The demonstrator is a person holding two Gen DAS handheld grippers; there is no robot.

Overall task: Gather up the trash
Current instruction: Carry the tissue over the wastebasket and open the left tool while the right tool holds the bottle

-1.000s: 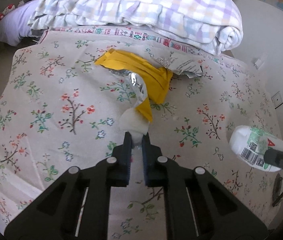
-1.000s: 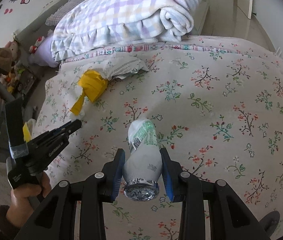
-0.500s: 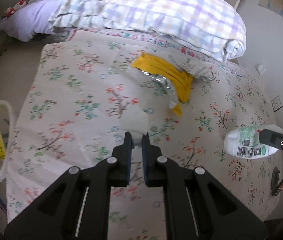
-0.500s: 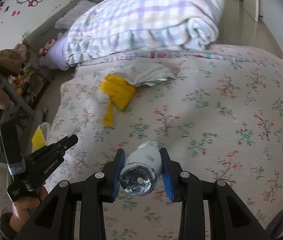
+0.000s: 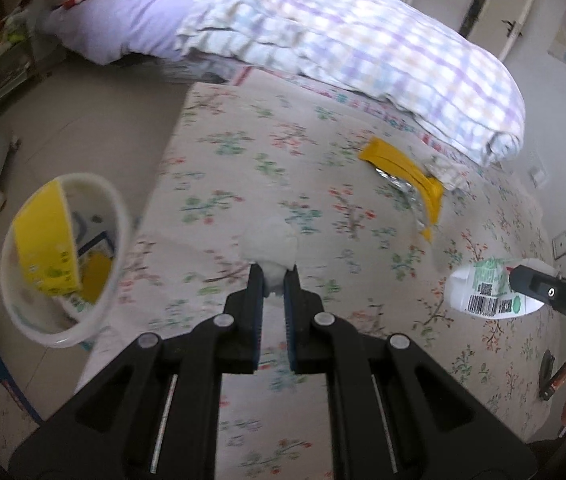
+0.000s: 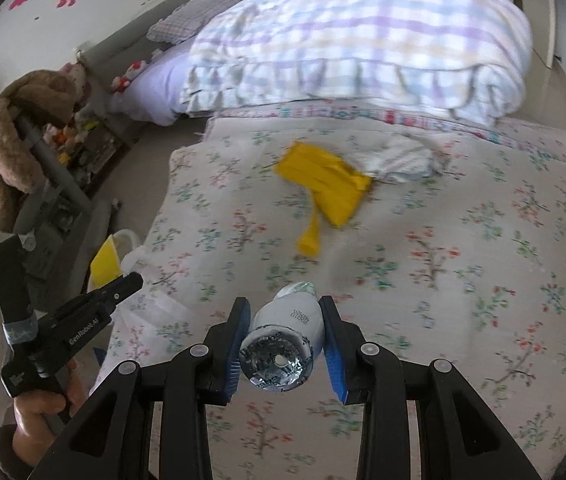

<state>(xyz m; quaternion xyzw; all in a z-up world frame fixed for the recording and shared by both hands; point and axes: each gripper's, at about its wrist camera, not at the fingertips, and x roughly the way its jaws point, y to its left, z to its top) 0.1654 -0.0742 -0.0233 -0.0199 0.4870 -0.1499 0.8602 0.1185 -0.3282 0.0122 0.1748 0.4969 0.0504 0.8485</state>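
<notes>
My left gripper [image 5: 270,278] is shut on a crumpled white tissue [image 5: 270,242] and holds it above the floral bed cover, near the bed's left edge. My right gripper [image 6: 285,322] is shut on a white plastic bottle [image 6: 283,344] with a green label, held in the air; the bottle also shows in the left wrist view [image 5: 487,292]. A yellow wrapper [image 5: 407,172] with foil lining and a crumpled printed paper [image 6: 401,158] lie on the bed near the folded blanket. A white waste bin [image 5: 121,216] with yellow packaging inside stands on the floor left of the bed.
A folded checked blanket [image 5: 363,48] lies across the far end of the bed. A purple pillow [image 5: 123,20] lies beyond it. A shelf with plush toys [image 6: 23,132] stands left of the bed. The left gripper shows in the right wrist view [image 6: 131,280].
Both grippers have swung left toward the bed's edge with their loads. The waste bin has come fully into the left wrist view.
</notes>
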